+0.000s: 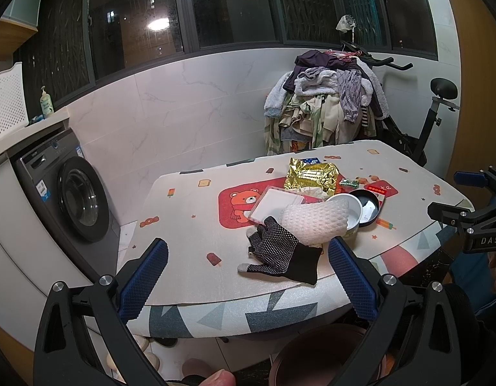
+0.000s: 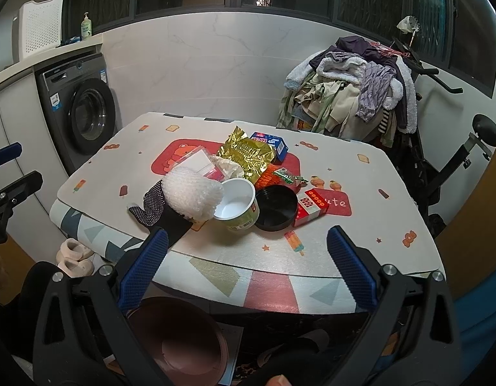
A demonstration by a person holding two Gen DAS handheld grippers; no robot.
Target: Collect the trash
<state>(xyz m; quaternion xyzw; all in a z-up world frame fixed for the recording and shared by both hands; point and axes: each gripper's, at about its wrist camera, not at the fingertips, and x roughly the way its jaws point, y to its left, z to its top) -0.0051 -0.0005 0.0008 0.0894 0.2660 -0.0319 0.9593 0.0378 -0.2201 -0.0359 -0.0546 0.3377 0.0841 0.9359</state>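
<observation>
A heap of trash lies mid-table: a gold foil wrapper [image 1: 312, 175] [image 2: 246, 154], a white foam net [image 1: 313, 220] [image 2: 193, 194], an empty white cup [image 2: 236, 204] [image 1: 352, 207], a black lid [image 2: 276, 207] [image 1: 370, 206], a red carton [image 2: 310, 207], a blue box [image 2: 268, 143], a clear tray [image 1: 273, 204] [image 2: 198, 160] and a dotted black glove [image 1: 280, 252] [image 2: 154, 206]. My left gripper [image 1: 248, 276] hangs open over the table's near edge, just short of the glove. My right gripper [image 2: 248, 267] is open too, in front of the cup and lid, holding nothing.
A brown bin [image 2: 180, 344] [image 1: 315, 353] stands on the floor under the table's near edge [image 2: 264, 276]. A washing machine [image 1: 67, 193] is at the left. Clothes [image 1: 328, 109] are piled on an exercise bike [image 2: 457, 160] behind the table. Slippers [image 2: 75, 255] lie on the floor.
</observation>
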